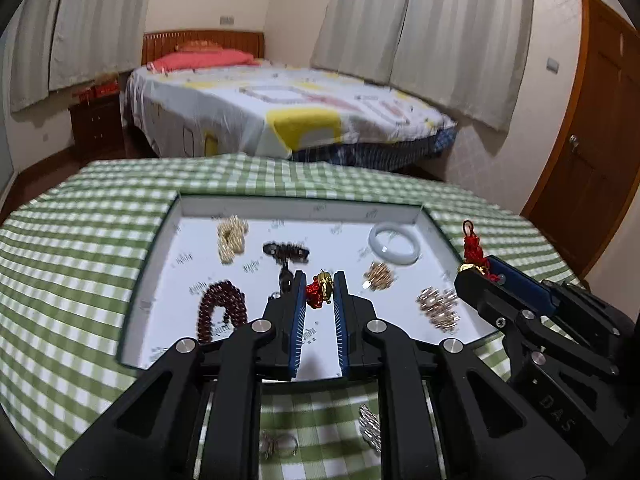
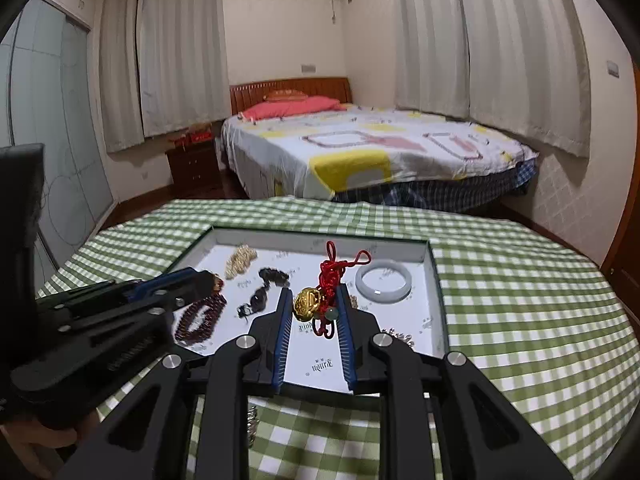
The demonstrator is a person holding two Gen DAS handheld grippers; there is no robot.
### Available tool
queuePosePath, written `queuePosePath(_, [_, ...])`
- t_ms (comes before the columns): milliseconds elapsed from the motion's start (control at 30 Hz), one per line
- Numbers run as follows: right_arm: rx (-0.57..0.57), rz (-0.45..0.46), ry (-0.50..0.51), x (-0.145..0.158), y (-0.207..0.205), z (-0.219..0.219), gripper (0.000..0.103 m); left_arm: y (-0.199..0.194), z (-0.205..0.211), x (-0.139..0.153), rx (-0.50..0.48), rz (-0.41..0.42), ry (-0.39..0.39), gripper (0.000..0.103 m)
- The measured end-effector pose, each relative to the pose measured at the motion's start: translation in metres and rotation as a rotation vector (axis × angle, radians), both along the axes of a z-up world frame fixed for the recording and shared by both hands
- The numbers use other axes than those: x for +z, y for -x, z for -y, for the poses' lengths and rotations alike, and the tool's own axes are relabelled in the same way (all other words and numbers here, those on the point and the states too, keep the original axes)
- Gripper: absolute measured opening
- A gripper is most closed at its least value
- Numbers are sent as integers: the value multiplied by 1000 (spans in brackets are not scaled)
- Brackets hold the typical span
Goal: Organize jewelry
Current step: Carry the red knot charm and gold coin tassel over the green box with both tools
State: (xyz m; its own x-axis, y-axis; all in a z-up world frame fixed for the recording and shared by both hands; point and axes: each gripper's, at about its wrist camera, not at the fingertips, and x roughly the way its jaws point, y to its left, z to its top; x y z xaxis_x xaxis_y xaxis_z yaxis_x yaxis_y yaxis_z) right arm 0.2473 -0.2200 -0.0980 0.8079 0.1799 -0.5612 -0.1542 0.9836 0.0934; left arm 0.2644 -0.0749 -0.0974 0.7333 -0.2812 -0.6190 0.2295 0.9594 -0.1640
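A white tray (image 1: 432,220) with a dark rim lies on the green checked cloth. My left gripper (image 1: 319,278) hangs over its middle, shut on a small red and gold charm (image 1: 324,286). To its right, my right gripper (image 1: 478,266) is shut on a second charm (image 1: 472,246), a gold pendant on red knotted cord. In the right wrist view that gold pendant (image 2: 306,302) sits between the pads of the right gripper (image 2: 312,294), the red cord looping above and below. The left gripper (image 2: 212,280) shows at the left over the tray (image 2: 434,280).
In the tray lie a pearl bracelet (image 1: 232,240), a dark hair piece (image 1: 286,252), a dark red bead bracelet (image 1: 220,312), a white bangle (image 1: 394,242) and two gold chain piles (image 1: 378,276). Silver rings (image 1: 278,446) rest on the cloth in front. A bed stands beyond.
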Motion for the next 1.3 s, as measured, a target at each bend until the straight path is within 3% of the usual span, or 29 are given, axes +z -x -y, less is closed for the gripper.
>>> queuePosePath(267, [22,-146,-9,-44,-34,0,22,-34,6,-48,-6,-135,-27,14])
queuePosePath(500, [14,-234,-21,-62,-47,6,23,-37,13,-55,-25,-140,-67,14])
queuePosePath(1033, [23,-270,-20,-66,-53,13,23,-41,28,-54,-60,-144,-56,15])
queuePosePath(1300, [15,-272,-17,-67,-52,14,28,-44,25,-59,-44,-169,-53,28])
